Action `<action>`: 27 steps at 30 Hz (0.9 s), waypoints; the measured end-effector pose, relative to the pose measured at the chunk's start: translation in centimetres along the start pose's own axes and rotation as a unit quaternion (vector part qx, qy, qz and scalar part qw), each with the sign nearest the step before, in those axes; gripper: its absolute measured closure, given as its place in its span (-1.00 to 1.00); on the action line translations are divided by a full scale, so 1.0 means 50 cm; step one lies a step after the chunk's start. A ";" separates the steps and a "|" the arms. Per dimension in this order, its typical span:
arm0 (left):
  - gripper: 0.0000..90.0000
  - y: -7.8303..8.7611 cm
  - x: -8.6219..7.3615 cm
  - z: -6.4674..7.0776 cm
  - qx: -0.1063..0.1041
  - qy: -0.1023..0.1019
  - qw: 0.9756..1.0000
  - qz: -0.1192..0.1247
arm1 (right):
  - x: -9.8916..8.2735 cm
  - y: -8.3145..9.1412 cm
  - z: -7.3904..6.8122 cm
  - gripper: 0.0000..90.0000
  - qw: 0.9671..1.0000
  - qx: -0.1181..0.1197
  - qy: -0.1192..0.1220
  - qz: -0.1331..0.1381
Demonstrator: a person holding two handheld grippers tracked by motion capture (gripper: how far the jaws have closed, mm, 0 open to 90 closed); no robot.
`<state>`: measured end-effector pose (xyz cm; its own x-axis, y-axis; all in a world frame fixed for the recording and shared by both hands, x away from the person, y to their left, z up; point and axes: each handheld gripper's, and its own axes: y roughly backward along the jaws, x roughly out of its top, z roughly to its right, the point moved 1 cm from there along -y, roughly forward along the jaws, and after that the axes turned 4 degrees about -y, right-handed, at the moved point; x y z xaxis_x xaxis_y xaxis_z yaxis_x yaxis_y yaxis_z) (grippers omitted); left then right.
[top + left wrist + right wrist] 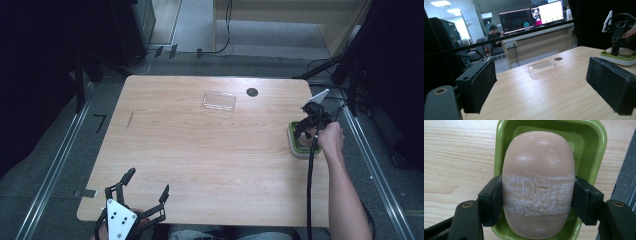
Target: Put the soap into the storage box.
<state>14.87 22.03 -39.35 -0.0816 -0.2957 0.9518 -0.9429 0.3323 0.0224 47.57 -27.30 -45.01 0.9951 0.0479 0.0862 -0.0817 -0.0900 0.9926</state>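
Soap [538, 187] sits in the green dish [596, 147] at the right edge of the bench [200, 150], about mid-depth. Right gripper [537, 202] has both jaws pressed on the soap's 2 long sides, low on the bar, across a band of white scuffing.

Risks from here, my read:
- Soap is rounded and looks waxy. Jaws bear on curved flanks, so a squeeze could squirt it out toward the far end of the dish or pop it upward.
- Scuffed band suggests the surface flakes; pads may lose bite there.
- Jaws reach down inside the dish, touching or nearly touching its walls. A lift could drag the dish along, or tip it.
- Dish is right at the bench edge. Any sideways nudge to the right and it goes to the floor.
- Cable [311, 180] trails back along the forearm on the right; it could snag on a fast move.

Clear lid [219, 101] lies far centre, well apart from the dish, beside a dark grommet [252, 92].

Left gripper [145, 192] hangs at the near left edge, jaws spread wide, holding nothing, no help if the dish shifts.
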 end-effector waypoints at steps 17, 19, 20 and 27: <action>-0.78 0.000 0.000 0.000 -0.001 0.000 1.000 0.000 | 0.002 -0.013 0.003 -0.25 1.000 -0.004 -0.012 -0.002; -0.78 0.000 0.000 0.000 0.000 0.000 1.000 0.000 | 0.001 -0.014 0.003 -0.25 1.000 -0.005 -0.015 -0.003; -0.78 0.000 0.000 0.000 0.000 0.000 1.000 0.000 | 0.001 -0.015 0.004 -0.25 1.000 -0.005 -0.016 -0.003; -0.78 0.000 0.000 0.000 0.000 0.000 1.000 0.001 | 0.001 -0.019 0.005 -0.25 1.000 -0.006 -0.020 -0.006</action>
<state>14.87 22.04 -39.35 -0.0827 -0.2947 0.9520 -0.9427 0.3331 0.0212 47.72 -27.46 -45.99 0.9975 0.0091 0.0708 -0.0698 -0.0775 0.9945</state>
